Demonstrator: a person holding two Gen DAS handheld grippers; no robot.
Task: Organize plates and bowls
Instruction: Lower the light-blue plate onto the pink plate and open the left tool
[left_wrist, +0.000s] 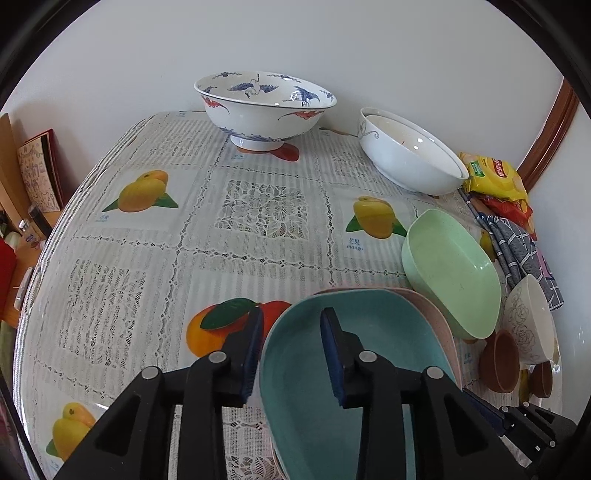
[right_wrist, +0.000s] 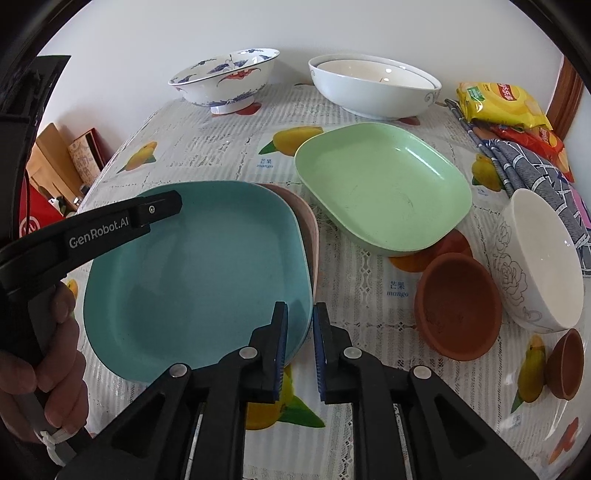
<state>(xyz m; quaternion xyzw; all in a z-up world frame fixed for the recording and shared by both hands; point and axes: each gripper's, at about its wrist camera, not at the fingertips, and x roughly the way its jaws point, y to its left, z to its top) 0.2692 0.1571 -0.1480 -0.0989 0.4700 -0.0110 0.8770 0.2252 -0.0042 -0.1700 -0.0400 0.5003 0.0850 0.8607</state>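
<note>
Teal plate sits right under the left tool, stacked on a pink plate whose edge peeks out on the tool's right. Left tool released, fingers spread wide: left finger outside the teal rim over the counter, right finger inside over the plate's floor. Whether either pad touches the plate, cannot tell. Ahead-right of the tool, green dish lies just beside the stack. Far ahead, blue-and-white crane bowl near the wall; to its right, nested white bowls. Far right: floral white bowl, brown bowl, a smaller brown cup, grey checked cloth, yellow snack bag.

Right wrist view: right tool has a narrow gap between its fingers, nothing gripped, straddling the near-right rim of the teal plate; left finger over the plate, right finger over the counter. Contact unclear. Pink plate shows under the teal one's far-right edge. Left tool's finger reaches over the teal plate from the left, held by a hand. Ahead-right: green dish. Right of the tool: brown bowl, floral white bowl, small brown cup. Far ahead: crane bowl, nested white bowls, snack bag, cloth.
</note>
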